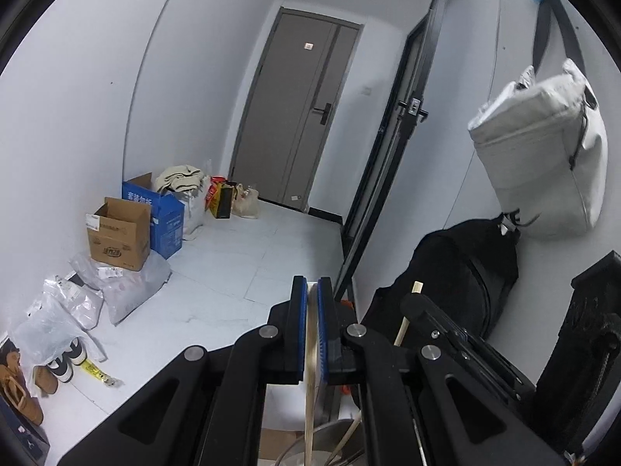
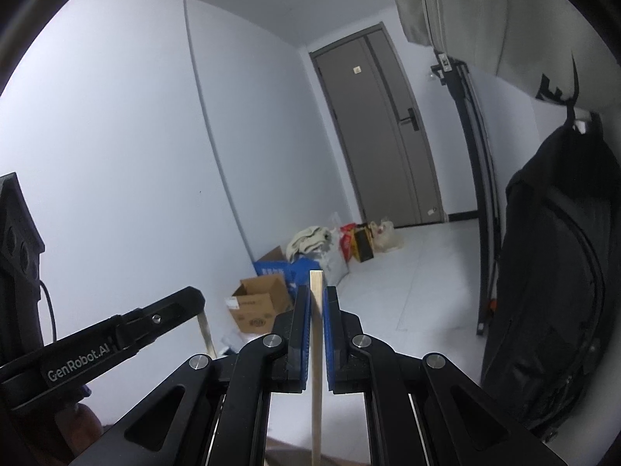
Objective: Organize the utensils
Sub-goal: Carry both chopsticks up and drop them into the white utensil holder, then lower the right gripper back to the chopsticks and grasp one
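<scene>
Left tongs (image 1: 312, 291) clamped flat on a thin pale chopstick (image 1: 309, 407); the blue pads sit almost together with only the stick's width between them. Right tongs (image 2: 317, 299) likewise clamped, on a second, square-ended chopstick (image 2: 316, 349) that pokes a little past the tips and runs back down between the fingers. From the left camera the right tongs lie just to the right and slightly ahead, their stick end showing above the black fingers. From the right camera the left tongs sit to the left and lower, stick hanging beneath. Below and behind the left tongs, at the bottom edge, the rim of a metal container (image 1: 330, 427) with other stick-like utensils in it; I cannot tell how many. Both tools tilt slightly downward, toward the floor and a far grey door (image 1: 306, 116). Judgement: the step in hand is carrying one chopstick per tool to wherever they belong. To do it well, keep each grip firm and near the upper end, hold both sticks close to vertical, and keep the tools apart so the sticks do not knock. Lower each tip into place before easing the pads off. The drop spot is not visible.
</scene>
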A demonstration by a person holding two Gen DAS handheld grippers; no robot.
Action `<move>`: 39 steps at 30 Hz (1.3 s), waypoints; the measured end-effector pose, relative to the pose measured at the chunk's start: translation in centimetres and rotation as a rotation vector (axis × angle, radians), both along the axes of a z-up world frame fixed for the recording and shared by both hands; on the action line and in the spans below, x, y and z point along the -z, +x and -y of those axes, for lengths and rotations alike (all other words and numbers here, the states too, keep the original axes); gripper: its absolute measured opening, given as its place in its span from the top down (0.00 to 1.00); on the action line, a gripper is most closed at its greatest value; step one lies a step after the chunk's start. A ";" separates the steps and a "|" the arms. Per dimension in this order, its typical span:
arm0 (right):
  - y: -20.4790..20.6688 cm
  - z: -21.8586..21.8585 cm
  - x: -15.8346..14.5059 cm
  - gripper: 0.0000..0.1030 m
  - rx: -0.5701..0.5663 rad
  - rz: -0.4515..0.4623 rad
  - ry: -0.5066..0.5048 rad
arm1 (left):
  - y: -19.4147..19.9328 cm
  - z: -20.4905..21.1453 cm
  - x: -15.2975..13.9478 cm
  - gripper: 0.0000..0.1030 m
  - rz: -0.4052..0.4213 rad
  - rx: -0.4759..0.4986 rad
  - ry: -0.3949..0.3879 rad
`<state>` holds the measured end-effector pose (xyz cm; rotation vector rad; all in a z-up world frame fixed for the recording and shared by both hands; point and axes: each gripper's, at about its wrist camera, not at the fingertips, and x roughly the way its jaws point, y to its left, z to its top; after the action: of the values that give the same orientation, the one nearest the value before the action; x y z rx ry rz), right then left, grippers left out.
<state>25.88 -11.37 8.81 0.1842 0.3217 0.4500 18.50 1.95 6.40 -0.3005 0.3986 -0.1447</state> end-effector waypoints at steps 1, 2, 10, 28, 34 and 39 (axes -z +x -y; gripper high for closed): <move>-0.3 0.1 0.2 0.95 -0.002 -0.001 -0.002 | 0.0 0.0 0.1 0.99 -0.002 0.009 0.000; -0.3 0.2 0.3 0.95 -0.006 -0.005 -0.003 | -0.1 0.0 0.0 0.99 -0.005 0.020 0.001; -1.2 1.5 0.4 0.95 -0.033 -0.029 -0.002 | -0.9 0.5 0.3 0.99 -0.043 0.108 0.004; -3.2 3.5 1.5 0.71 -0.090 -0.170 0.026 | -1.8 1.2 0.3 0.86 -0.197 0.272 -0.020; -5.2 5.1 0.1 0.45 -0.082 -0.164 0.060 | -4.1 0.6 -1.4 0.55 -0.172 0.208 -0.033; -7.3 6.1 -0.7 0.32 -0.055 -0.162 0.071 | -6.2 0.7 -2.2 0.49 -0.173 0.158 0.003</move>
<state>18.56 -17.50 9.54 0.2825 0.4709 0.5020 12.34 1.26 8.62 -0.2788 0.5943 -0.2742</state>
